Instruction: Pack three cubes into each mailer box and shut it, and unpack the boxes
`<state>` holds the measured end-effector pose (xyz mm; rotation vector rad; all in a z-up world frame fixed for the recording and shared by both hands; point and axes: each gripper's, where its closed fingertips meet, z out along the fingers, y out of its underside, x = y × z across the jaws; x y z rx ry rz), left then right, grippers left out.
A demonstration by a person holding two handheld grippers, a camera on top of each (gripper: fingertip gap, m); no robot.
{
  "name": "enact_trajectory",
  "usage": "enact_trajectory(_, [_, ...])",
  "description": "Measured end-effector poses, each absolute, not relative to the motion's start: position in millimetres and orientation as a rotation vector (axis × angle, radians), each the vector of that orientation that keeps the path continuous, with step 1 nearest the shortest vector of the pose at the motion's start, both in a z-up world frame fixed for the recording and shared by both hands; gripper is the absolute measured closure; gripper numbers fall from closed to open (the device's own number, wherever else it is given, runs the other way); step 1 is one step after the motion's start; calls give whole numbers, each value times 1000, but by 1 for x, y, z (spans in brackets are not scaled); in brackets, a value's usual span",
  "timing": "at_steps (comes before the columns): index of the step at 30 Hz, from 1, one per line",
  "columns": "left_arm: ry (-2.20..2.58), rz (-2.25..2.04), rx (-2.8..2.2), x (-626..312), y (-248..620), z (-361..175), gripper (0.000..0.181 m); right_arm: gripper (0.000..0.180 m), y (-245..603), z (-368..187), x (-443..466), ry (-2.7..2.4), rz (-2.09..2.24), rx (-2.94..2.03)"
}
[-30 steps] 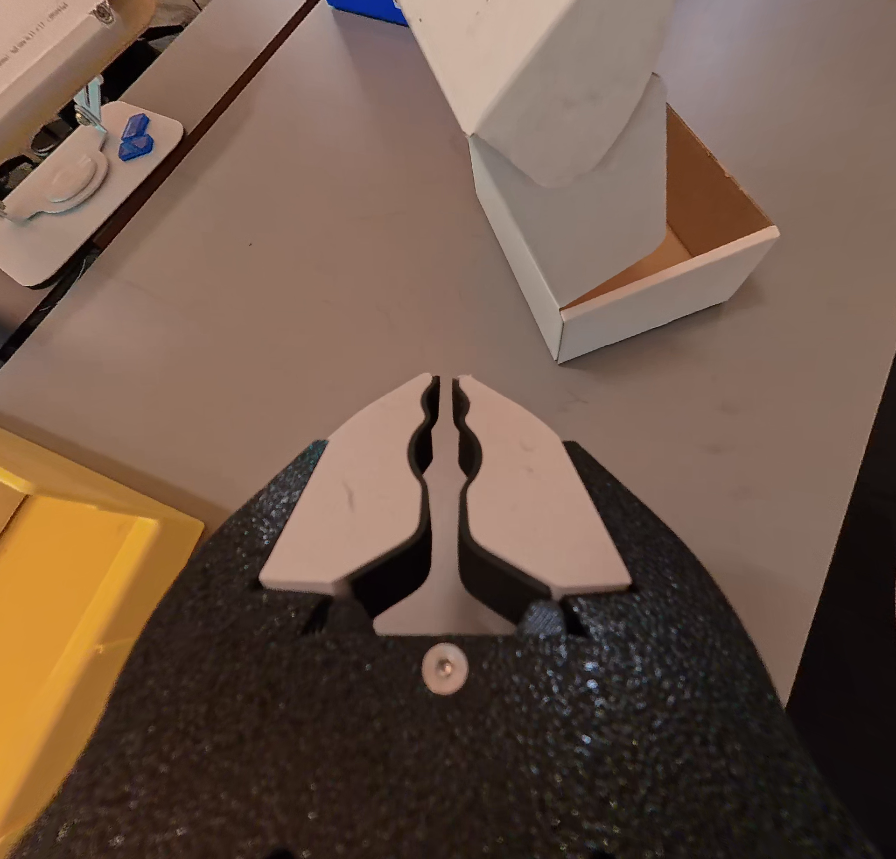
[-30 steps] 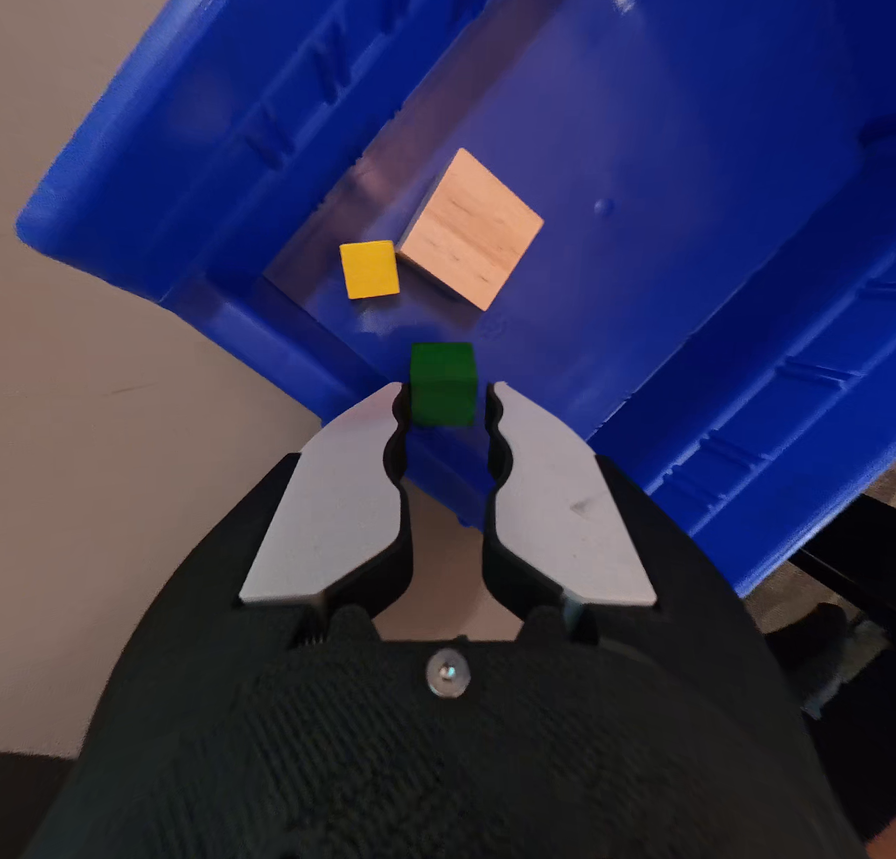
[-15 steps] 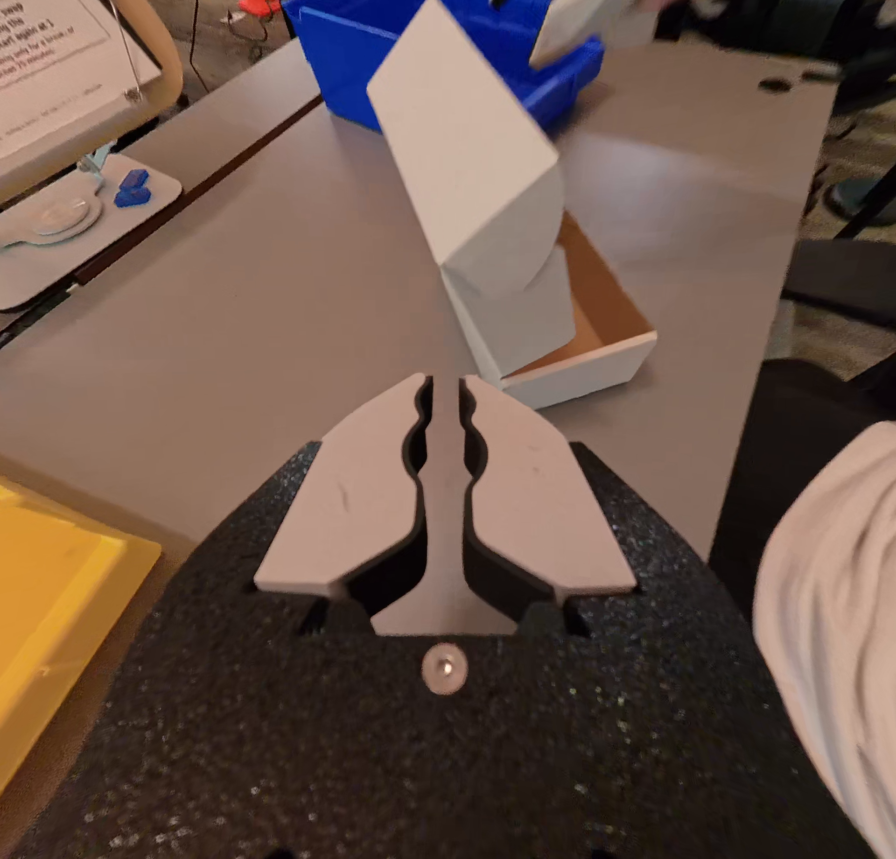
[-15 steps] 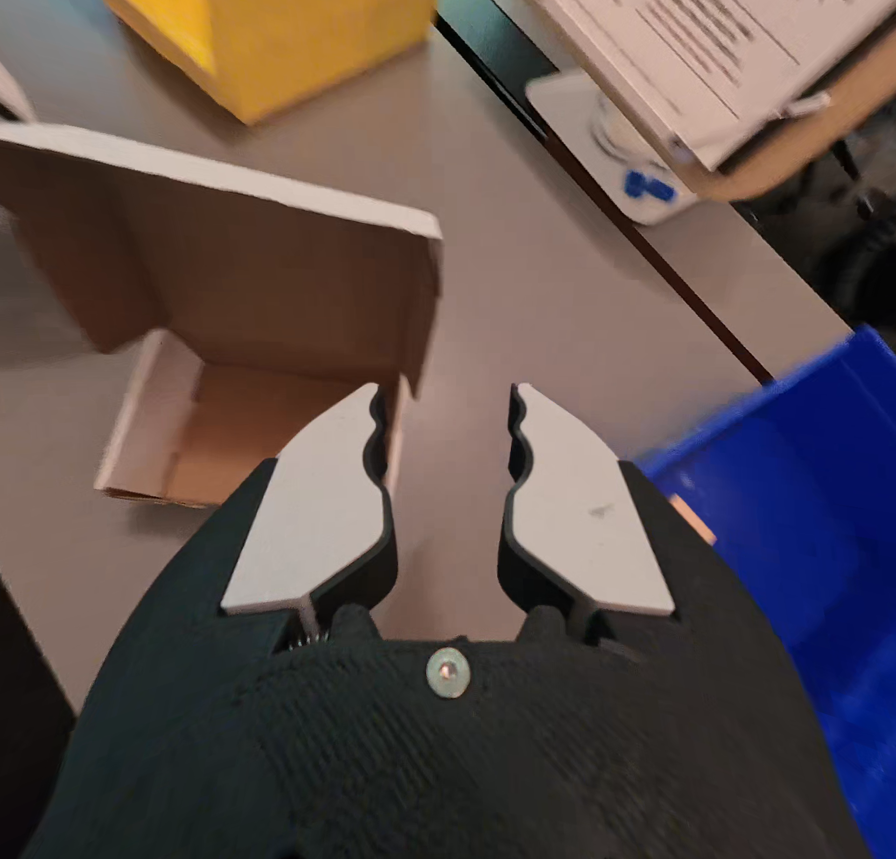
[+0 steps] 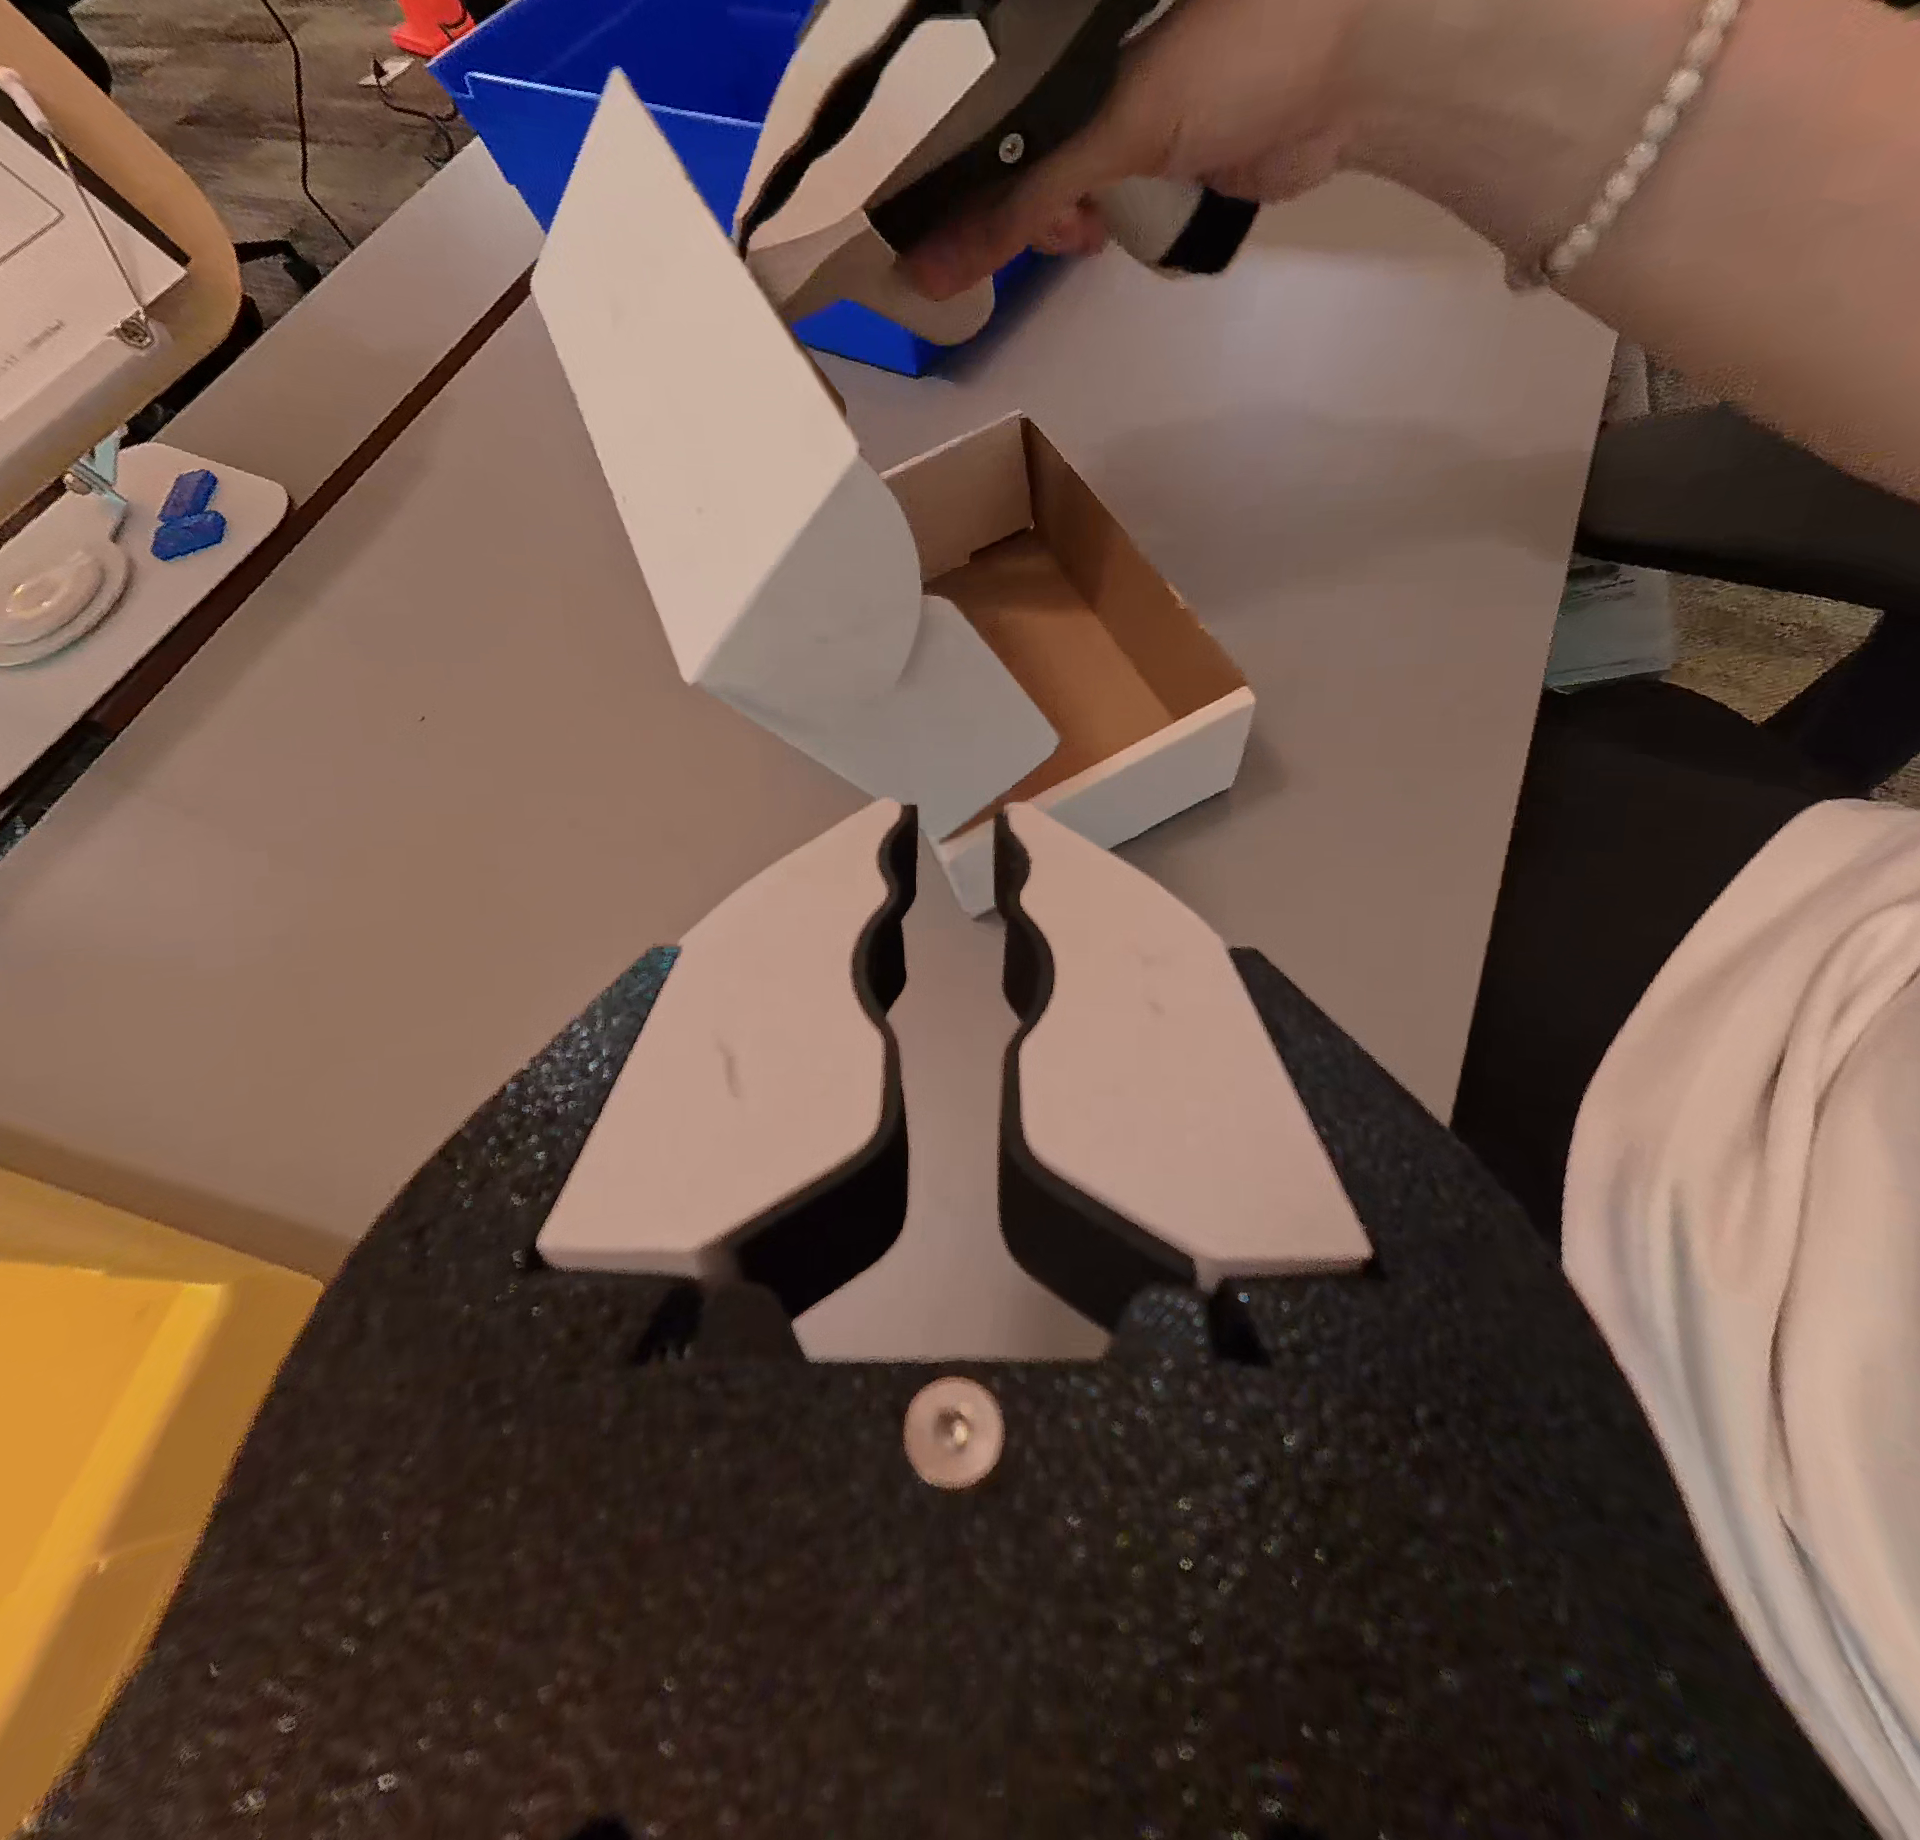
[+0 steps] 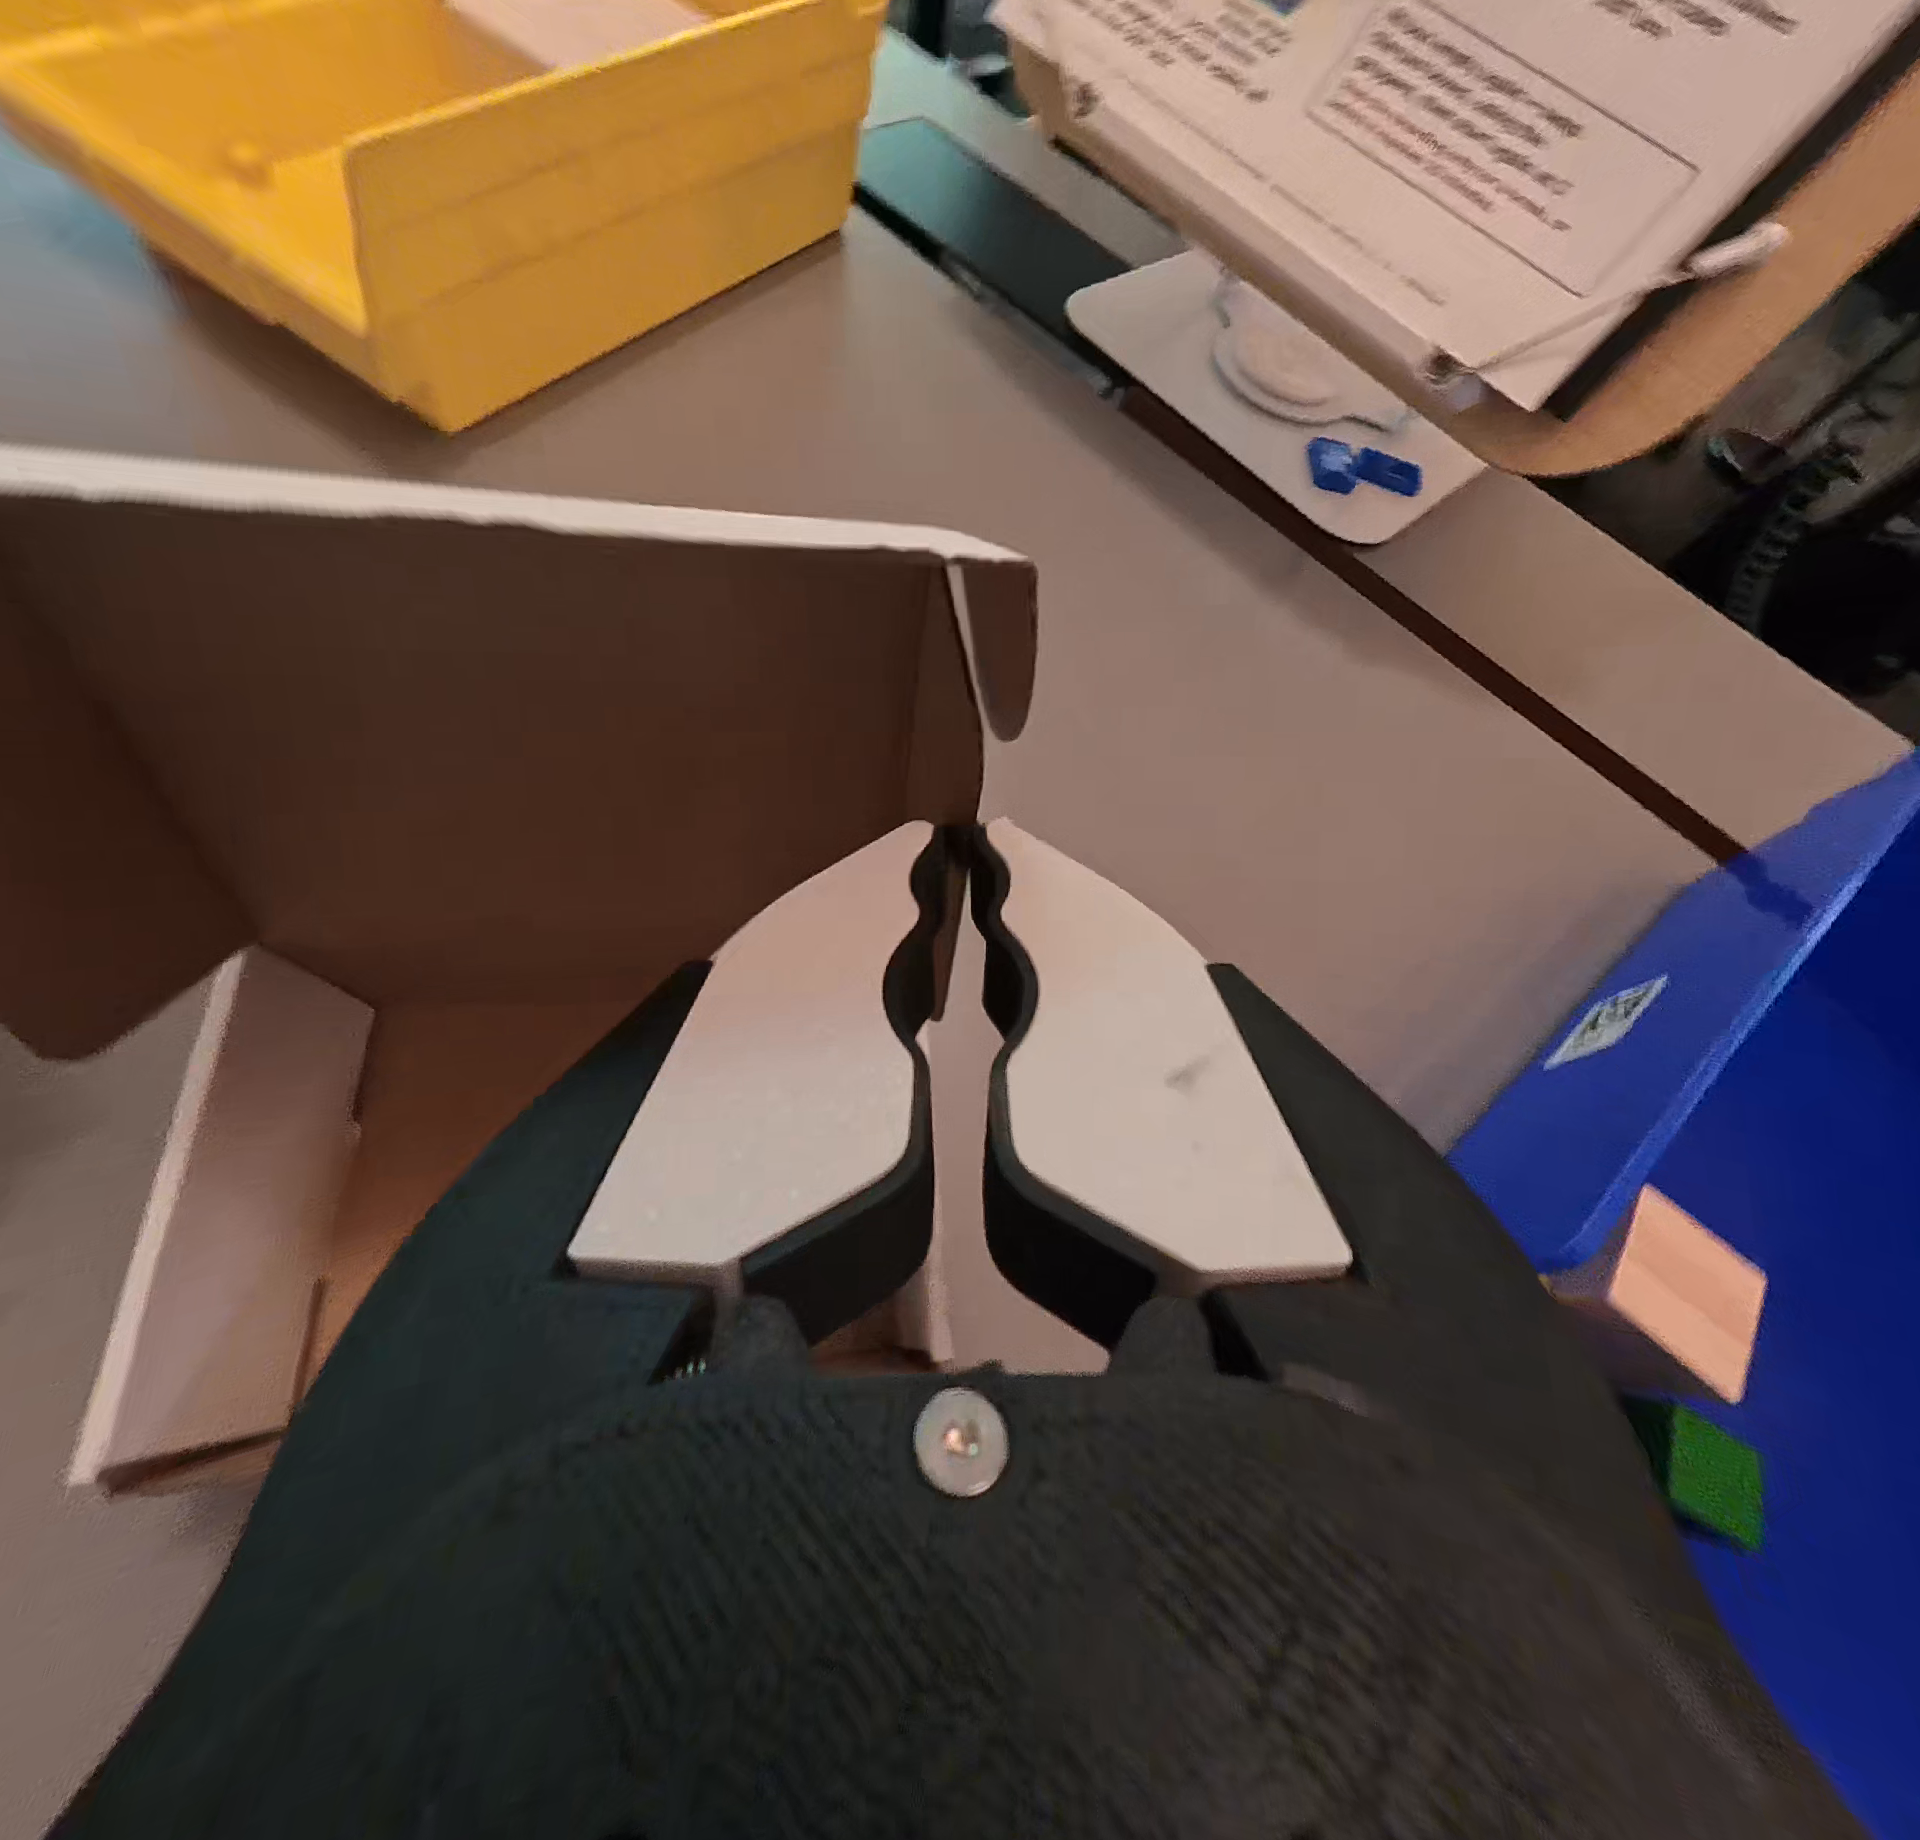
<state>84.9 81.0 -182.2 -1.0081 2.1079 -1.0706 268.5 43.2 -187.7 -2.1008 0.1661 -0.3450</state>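
A white mailer box (image 5: 1132, 762) with a brown inside stands open and empty on the grey table (image 5: 416, 855). Its lid (image 5: 707, 460) is raised. My right gripper (image 6: 958, 834) is shut on the lid's side edge (image 6: 966, 710); it also shows in the left wrist view (image 5: 769, 221), held by a hand. My left gripper (image 5: 951, 829) hovers just short of the box's near corner, its jaws slightly apart and empty. A wooden cube (image 6: 1683, 1312) and a green cube (image 6: 1714, 1489) lie in the blue bin (image 6: 1766, 1115).
A yellow bin (image 6: 468, 180) with a wooden block (image 6: 582, 14) stands beyond the box; it also shows at the left gripper's near left (image 5: 104, 1427). A paper stand (image 6: 1403, 107) on a white base (image 6: 1278, 408) sits on the adjoining table. A person's arm (image 5: 1455, 128) reaches over the box. The gap from one gripper's tips to the other's is roughly 20 cm. From my right tips it is roughly 25 cm to the wooden cube (image 6: 1683, 1312); from my left, 40 cm.
My right gripper left the green cube in the blue bin, swung to the box and shut on the lid's edge. My left gripper drew back and its jaws parted slightly.
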Motion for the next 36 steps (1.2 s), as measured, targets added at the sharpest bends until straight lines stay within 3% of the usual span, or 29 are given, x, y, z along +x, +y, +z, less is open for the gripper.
enact_trajectory(10, [2022,-1127,-1139,99,85,-187,167,178,12,-189,270,706,-513,-1671])
enact_trajectory(31, [1407,-875,-1395,151,164,-188,164,178,16,-193,221,581,-636,-1682])
enact_trajectory(36, [1398,-908,-1440,161,160,-192,171,177,17,-189,221,570,-626,-1678])
